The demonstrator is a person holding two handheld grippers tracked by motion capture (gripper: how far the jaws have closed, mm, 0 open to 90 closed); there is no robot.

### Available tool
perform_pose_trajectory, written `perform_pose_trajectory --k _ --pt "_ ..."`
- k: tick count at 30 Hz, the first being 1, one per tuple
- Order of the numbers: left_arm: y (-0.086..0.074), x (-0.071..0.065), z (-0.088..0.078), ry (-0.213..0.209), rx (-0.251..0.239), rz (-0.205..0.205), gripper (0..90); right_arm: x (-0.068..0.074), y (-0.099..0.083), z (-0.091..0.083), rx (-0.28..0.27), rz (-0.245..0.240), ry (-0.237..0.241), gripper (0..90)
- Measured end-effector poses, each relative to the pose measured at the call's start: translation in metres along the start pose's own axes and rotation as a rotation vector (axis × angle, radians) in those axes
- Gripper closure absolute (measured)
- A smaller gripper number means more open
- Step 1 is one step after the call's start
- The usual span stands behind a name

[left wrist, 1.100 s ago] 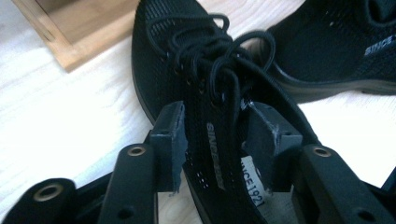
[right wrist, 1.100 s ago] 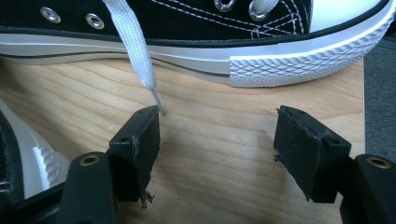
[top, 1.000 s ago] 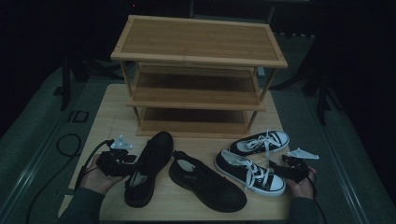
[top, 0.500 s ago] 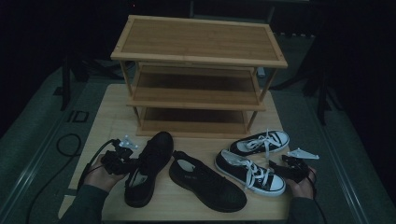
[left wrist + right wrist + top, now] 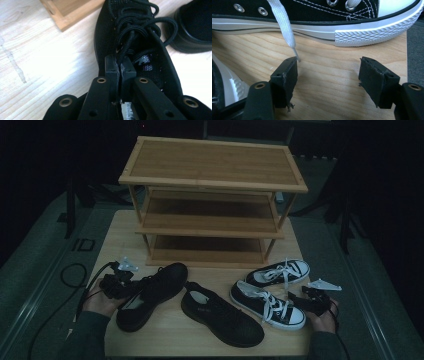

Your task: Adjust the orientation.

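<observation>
The left gripper [image 5: 120, 72] has just closed, pinching the soft, light black shoe [image 5: 135, 42] by its bendy tongue; the right gripper [image 5: 328, 75] is open.

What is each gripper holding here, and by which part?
Left gripper pinches the black shoe by its tongue near the laces. Right gripper is open, holding nothing.

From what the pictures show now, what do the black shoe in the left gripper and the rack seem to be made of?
The black shoe looks like woven mesh fabric, matte: a fine grid pattern shows on its upper, under black cord laces. The left gripper is shut on the shoe's edge. The rack looks like bamboo or light wood, smooth, satin finish: pale straight grain on its shelves. Which of the two, I cannot tell.
</observation>
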State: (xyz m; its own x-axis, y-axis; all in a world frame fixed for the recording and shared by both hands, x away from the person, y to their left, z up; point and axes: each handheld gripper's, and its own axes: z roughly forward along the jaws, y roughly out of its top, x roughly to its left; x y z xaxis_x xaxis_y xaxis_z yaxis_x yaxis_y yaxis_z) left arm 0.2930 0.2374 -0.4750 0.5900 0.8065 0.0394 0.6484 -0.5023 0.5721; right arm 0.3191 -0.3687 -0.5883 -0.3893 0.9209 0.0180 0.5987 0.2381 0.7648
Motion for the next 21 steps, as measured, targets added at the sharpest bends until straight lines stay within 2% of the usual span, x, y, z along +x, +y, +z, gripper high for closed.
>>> perform_pose_trajectory --k 2,4,6,7,12,14,15,21 --pt "0.000 0.000 0.000 0.000 0.000 0.000 88.2 0.000 0.000 0.000 0.000 0.001 0.000 31.2" --pt "-0.002 0.008 -0.004 0.015 -0.051 -0.036 88.4 0.000 0.000 0.000 0.000 0.001 0.000 31.2" --pt "-0.003 0.013 -0.005 0.019 -0.065 -0.058 88.4 0.000 0.000 0.000 0.000 0.000 0.000 31.2" --pt "-0.003 0.013 -0.005 0.019 -0.065 -0.058 88.4 0.000 0.000 0.000 0.000 0.000 0.000 31.2" --pt "-0.007 0.029 -0.002 0.046 -0.078 -0.121 88.4 0.000 0.000 0.000 0.000 0.000 0.000 31.2" --pt "-0.007 0.029 -0.002 0.046 -0.078 -0.121 88.4 0.000 0.000 0.000 0.000 0.000 0.000 31.2" --pt "-0.012 0.037 -0.001 0.049 -0.081 -0.152 88.3 0.000 0.000 0.000 0.000 0.000 0.000 31.2" --pt "-0.021 0.046 -0.001 0.047 -0.075 -0.164 87.6 0.000 0.000 0.000 0.000 0.001 0.000 31.3"
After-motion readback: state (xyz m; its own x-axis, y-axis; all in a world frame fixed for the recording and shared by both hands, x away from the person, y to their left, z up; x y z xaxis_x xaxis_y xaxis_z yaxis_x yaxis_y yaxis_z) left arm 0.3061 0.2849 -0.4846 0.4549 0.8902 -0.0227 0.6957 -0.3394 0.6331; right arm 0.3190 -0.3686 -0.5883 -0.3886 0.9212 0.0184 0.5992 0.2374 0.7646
